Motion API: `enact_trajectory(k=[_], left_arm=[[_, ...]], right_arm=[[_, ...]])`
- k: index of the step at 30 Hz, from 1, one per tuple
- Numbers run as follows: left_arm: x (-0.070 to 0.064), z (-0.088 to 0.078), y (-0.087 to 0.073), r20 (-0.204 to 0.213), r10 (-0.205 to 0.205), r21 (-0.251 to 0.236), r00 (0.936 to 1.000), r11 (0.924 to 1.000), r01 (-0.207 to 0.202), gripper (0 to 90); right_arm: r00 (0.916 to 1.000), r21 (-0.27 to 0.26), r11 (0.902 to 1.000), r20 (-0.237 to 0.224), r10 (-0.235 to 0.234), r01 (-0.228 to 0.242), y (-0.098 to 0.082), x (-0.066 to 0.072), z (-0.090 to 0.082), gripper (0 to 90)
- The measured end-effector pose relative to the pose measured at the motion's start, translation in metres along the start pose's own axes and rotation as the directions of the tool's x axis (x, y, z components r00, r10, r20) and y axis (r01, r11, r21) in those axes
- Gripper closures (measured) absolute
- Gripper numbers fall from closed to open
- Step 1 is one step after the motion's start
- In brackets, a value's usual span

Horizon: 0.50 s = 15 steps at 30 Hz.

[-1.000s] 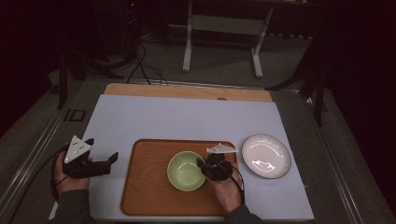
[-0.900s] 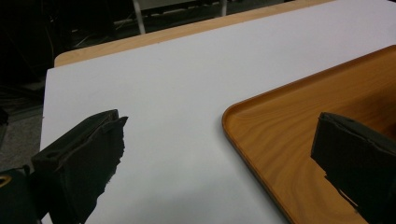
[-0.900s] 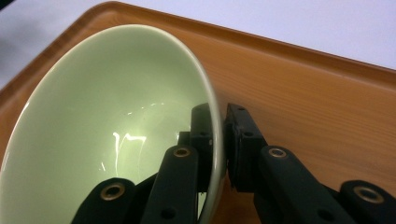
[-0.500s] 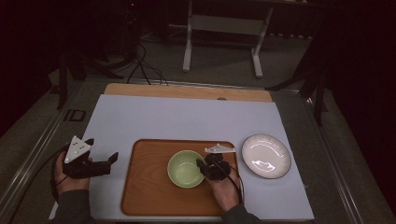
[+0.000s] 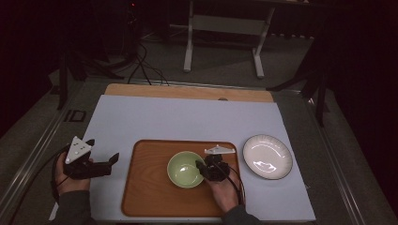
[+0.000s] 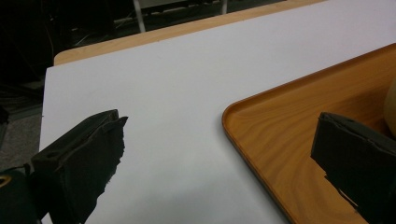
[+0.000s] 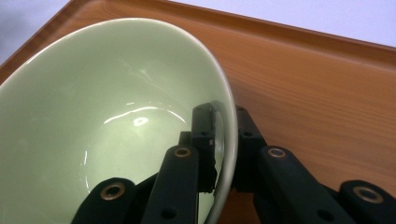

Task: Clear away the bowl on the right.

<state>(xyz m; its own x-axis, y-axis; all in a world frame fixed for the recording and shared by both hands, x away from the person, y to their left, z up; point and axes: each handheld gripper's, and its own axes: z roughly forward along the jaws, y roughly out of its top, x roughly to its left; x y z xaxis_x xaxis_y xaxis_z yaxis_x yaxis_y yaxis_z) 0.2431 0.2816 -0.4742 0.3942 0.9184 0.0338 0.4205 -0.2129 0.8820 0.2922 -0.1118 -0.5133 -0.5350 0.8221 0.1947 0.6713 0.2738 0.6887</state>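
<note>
A pale green bowl [image 5: 184, 169] rests in the middle of a wooden tray [image 5: 150, 197]. My right gripper [image 5: 202, 169] is shut on the bowl's right rim. In the right gripper view one jaw is inside the green bowl [image 7: 93, 116], the other outside, with the rim pinched at the right gripper [image 7: 223, 140]. My left gripper [image 5: 114, 159] hovers over the white mat left of the tray. In the left gripper view the left gripper [image 6: 215, 140] stands open with nothing between its jaws, above the wooden tray's [image 6: 280, 116] near corner.
A white plate [image 5: 267, 156] lies on the white mat [image 5: 187, 119] right of the tray. A wooden table edge [image 5: 187, 92] runs along the back. Beyond it are a dark floor, cables and a metal stand [image 5: 223, 28].
</note>
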Motion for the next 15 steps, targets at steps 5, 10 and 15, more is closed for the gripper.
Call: enact_trajectory(k=[5,10,15], left_arm=[[0.0002,-0.0002,0.0000,0.001,0.000,-0.001,1.0000,1.0000,0.000,2.6],[0.0004,-0.0002,0.0000,0.002,0.000,-0.002,1.0000,1.0000,0.000,2.6],[0.0001,0.0000,0.0001,0.001,0.000,-0.001,1.0000,1.0000,0.000,2.5]], right_arm=[[1.0000,-0.003,1.0000,-0.007,-0.001,0.001,0.0000,-0.0002,0.0010,82.1],[0.9998,0.003,1.0000,-0.020,-0.005,0.005,0.0000,-0.0010,0.0007,80.4],[0.9996,0.012,0.9998,-0.020,-0.017,0.017,0.0001,-0.0006,0.0002,80.1]])
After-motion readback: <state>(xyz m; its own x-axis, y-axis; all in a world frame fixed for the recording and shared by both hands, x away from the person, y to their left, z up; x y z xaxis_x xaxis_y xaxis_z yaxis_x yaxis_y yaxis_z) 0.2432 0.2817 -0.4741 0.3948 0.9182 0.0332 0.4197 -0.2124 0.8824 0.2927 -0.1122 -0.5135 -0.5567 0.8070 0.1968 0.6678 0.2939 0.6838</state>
